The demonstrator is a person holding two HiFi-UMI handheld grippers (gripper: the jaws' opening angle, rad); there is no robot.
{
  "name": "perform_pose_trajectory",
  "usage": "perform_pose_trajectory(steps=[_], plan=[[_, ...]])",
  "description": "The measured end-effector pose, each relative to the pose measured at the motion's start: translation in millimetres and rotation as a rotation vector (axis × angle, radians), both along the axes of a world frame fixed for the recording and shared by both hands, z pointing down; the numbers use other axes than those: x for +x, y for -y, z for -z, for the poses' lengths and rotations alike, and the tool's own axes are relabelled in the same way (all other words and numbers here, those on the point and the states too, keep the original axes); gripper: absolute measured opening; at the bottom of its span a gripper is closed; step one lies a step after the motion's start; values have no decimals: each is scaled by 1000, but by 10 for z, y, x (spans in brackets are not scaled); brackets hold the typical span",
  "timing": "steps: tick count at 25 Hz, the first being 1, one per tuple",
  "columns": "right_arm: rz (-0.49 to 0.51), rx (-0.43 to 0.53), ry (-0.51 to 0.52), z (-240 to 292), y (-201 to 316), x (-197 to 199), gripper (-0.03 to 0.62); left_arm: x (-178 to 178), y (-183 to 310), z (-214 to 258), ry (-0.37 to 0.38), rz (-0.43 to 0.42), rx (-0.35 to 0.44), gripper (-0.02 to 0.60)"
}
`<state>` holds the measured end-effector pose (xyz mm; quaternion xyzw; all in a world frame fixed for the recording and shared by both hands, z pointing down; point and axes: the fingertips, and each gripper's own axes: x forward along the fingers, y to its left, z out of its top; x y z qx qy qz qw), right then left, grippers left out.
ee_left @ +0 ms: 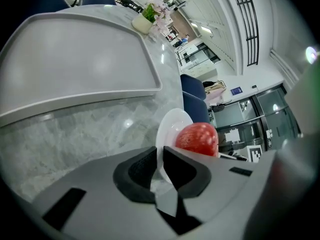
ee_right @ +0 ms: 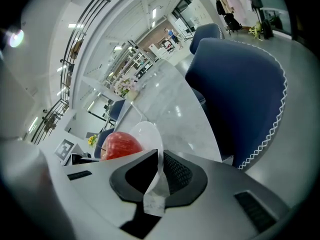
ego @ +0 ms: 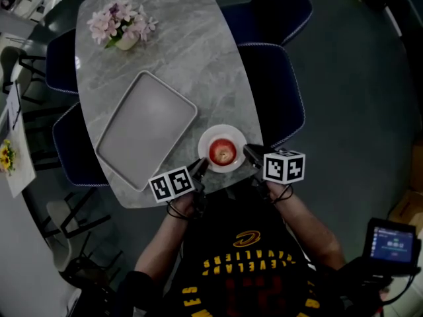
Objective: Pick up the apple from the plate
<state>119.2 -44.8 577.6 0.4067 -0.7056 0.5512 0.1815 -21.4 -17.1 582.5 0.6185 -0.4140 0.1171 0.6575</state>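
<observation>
Marble table, apple on plate, left gripper, right gripper flanking, fingers pinching its rim.

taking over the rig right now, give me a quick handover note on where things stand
Left gripper: jaws closed on the rim of the plate, on the person's left side.
Right gripper: jaws closed on the opposite rim.
Apple: sits in the middle of the plate; neither gripper touches it.
The plate is at the near edge of the table, beside the tray. I cannot tell if it is lifted.
Done: both grippers grip the plate.
Left: the apple is not picked up. One gripper would likely have to release the rim and open to take it.
</observation>
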Motion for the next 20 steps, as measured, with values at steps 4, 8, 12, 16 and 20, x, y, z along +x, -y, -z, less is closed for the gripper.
perform_pose_trajectory(steps=[4,8,12,16,20], plan=[[-12,-6,-5,-83,15,46,44,45,23,-87,5,-17,-4,43],[-15,-13,-8,-128,-16,72,43,67,11,-130,15,-29,-6,43],[-30,-23,-4,-206,-48,85,43,71,11,-200,27,-42,-8,43],[-48,-37,-3,-289,-70,86,43,64,15,-269,41,-57,-12,43],[-58,-46,-3,-338,-92,105,43,81,-8,-333,47,-72,-24,43]])
